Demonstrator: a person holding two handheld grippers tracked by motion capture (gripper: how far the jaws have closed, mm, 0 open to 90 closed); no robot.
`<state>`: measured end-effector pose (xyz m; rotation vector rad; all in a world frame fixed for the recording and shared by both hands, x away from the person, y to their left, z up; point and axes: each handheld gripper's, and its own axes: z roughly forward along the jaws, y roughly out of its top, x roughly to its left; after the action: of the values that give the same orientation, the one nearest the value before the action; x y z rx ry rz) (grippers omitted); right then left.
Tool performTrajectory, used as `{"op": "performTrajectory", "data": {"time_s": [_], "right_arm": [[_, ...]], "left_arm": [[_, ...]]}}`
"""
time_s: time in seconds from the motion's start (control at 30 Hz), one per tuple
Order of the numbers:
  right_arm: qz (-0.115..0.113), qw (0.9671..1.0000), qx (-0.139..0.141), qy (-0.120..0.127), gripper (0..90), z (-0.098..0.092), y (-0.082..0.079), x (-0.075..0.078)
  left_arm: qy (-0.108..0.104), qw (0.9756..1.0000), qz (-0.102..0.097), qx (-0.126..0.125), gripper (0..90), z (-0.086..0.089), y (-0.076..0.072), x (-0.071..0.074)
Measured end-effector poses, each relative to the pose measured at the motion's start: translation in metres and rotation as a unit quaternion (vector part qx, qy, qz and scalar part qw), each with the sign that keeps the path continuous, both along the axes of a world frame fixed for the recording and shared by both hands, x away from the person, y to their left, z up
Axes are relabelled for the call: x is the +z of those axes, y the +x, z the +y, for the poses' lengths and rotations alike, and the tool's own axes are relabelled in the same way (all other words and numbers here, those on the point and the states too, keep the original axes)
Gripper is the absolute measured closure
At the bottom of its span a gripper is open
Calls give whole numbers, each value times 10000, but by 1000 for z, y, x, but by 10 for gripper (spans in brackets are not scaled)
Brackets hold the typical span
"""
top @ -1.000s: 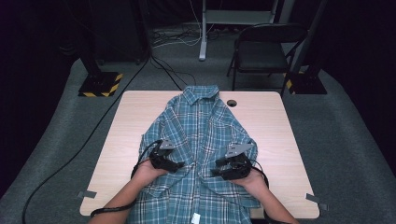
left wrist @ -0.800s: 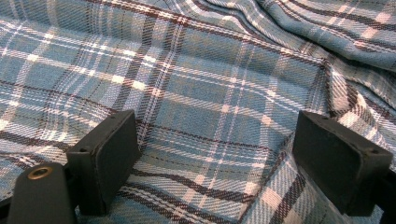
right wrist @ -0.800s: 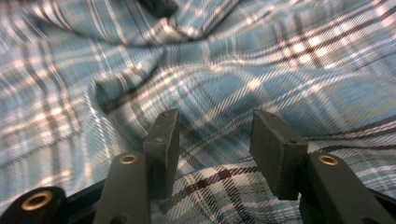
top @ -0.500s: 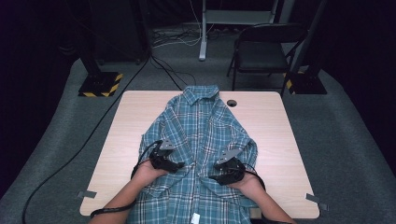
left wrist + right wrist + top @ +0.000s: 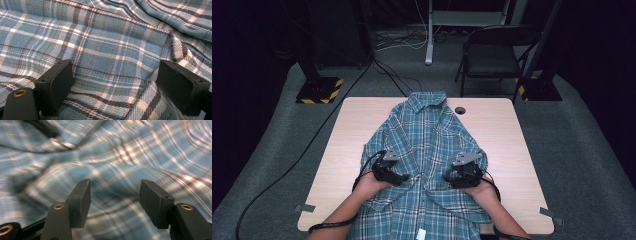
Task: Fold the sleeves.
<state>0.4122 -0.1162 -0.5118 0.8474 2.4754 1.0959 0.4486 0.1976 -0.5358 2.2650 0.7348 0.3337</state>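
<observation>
A blue-and-white plaid cotton shirt [image 5: 427, 150] lies spread face up on the pale wood-grain table [image 5: 502, 130], collar toward the far edge and hem hanging over the near edge, where it is cut off by the bottom of the high view. A small white tag [image 5: 421, 233] shows on the cloth near that cut-off hem.

The left gripper [image 5: 399, 176], black with a grey three-cornered plate on top, rests on the shirt's left side. In the left gripper view its jaws stand wide apart over flat plaid cloth, with a raised fold of fabric [image 5: 160, 82] touching the inner face of the right-hand jaw; nothing is pinched between them. The bottoms of both jaws are cut off by the frame edge.

The right gripper [image 5: 455, 176] sits on the shirt's right side, near the folded-in sleeve [image 5: 474, 157]. Its jaws have just been opening, and in the right gripper view they stand apart with only loose cloth [image 5: 115, 195] beyond the gap, none clamped. That view is blurred, so the weave and folds are hard to make out; a dark shape [image 5: 43, 127] at the top left corner is cut off and cannot be identified.

Both forearms enter from the bottom of the high view, and the hands hide parts of the gripper bodies. A dark round hole [image 5: 460, 110] sits in the table just beside the collar. Behind the table stands a black folding metal chair [image 5: 497, 55], partly lost in shadow.
</observation>
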Motion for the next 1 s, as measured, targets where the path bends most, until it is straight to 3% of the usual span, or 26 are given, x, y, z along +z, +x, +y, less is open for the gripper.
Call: {"op": "performTrajectory", "data": {"time_s": [0.2,0.37,0.53,0.8,0.87,1.0], "right_arm": [[170,9986,-221,-455,416,-8,10,-17],[362,9984,-291,-318,435,-19,12,-17],[392,9982,-322,-314,454,-28,12,-17],[542,9965,-292,-560,461,-33,7,-12],[494,9960,-334,-660,448,-33,6,-8],[332,9978,-409,-415,412,-36,5,3]], "left_arm": [[-5,10000,-19,0,127,0,-1,0],[-10,10000,-23,15,127,0,-2,-1],[-11,10000,-11,29,125,-1,-4,-1],[141,9998,88,-66,122,-5,-8,3],[150,9998,118,-79,135,-3,-8,5],[89,9999,74,-25,140,0,-5,13]]}}
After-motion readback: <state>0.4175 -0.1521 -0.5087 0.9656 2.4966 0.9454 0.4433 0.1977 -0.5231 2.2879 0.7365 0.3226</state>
